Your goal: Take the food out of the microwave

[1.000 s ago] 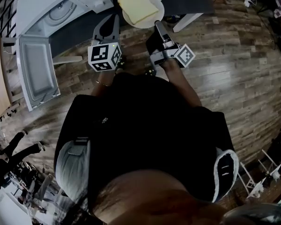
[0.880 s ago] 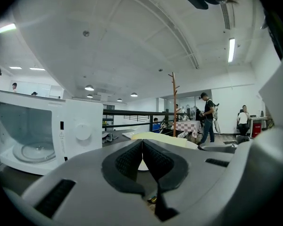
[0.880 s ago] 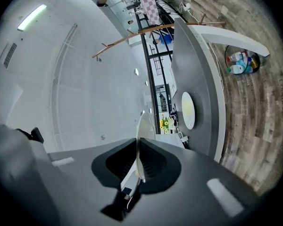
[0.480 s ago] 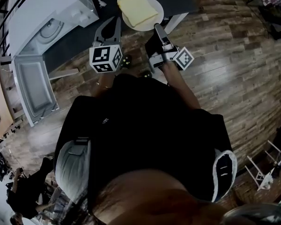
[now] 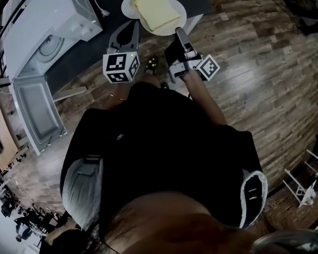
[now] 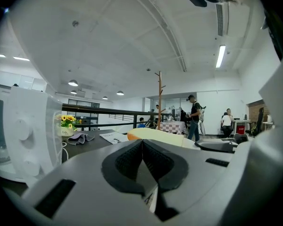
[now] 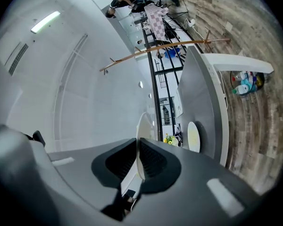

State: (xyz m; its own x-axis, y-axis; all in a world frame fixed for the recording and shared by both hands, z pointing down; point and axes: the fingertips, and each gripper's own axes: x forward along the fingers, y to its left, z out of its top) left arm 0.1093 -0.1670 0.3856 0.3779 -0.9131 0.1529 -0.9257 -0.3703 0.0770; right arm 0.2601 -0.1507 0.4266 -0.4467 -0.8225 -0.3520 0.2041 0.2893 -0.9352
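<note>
Right of the open microwave [image 5: 45, 33], the plate [image 5: 165, 30] of bread [image 5: 156, 9] juts ahead of the right gripper [image 5: 178, 32], which is clamped on its rim. The left gripper [image 5: 128, 26] is closed and empty, just beside it.

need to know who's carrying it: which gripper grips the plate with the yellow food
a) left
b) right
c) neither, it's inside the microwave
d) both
B: the right gripper is clamped on the thin white rim of the plate, while the left gripper is shut with nothing between its jaws.
</note>
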